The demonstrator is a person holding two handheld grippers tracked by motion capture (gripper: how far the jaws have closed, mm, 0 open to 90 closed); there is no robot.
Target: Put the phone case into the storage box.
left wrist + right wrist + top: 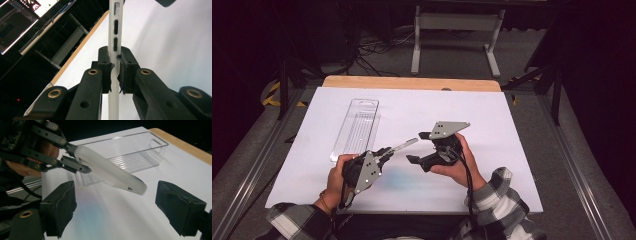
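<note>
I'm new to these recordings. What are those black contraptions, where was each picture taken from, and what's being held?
No robot here: a person holds a hand-operated gripper in each hand. The high view looks down on the white table; the other two come from cameras riding on each gripper. The left gripper is shut on a flat white slotted plastic strip, seen edge-on in its own view. The right gripper is open, its fingers on either side of the strip's free end, not touching it. A clear plastic blister tray lies on the table.
</note>
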